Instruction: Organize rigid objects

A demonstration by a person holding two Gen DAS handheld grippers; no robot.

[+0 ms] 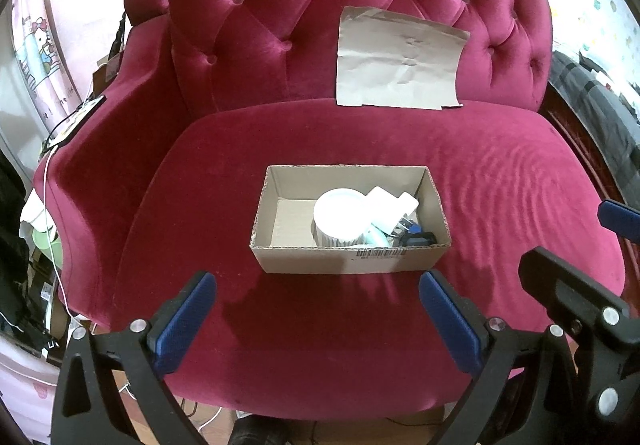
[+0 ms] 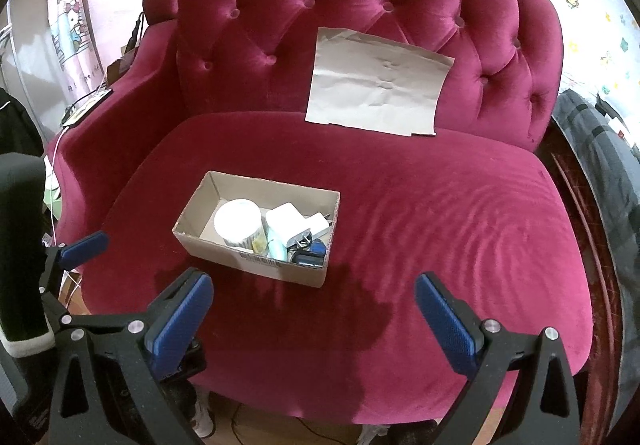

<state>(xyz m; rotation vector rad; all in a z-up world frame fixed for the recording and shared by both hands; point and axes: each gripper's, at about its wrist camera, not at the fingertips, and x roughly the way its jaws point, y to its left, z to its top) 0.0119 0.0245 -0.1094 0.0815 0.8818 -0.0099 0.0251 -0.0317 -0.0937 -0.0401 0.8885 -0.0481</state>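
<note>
Nearest the cameras, the left gripper [image 1: 318, 319] is hovering over the front edge of the red velvet sofa seat [image 1: 500, 181], its jaws standing wide apart and holding nothing. The right gripper [image 2: 314, 321] is hanging over the same front edge, further toward the seat's right side, its jaws also spread wide and gripping nothing; its blue pads [image 2: 446, 329] are facing each other across bare velvet.

Further back, an open cardboard box [image 1: 304, 259] is sitting on the seat, about midway between the front edge and the backrest. Inside it, toward its right end, a white round lidded container [image 1: 340, 211] is standing beside a white charger plug [image 1: 394, 205], with a pale green item [image 1: 376, 237] and some dark blue and black small things [image 1: 418, 239] lying at the right end. The left end of the box is showing bare cardboard.

Farthest, a creased sheet of brown paper [image 1: 400, 61] is leaning against the tufted backrest [image 1: 280, 5], its lower edge touching the seat's back edge.
</note>
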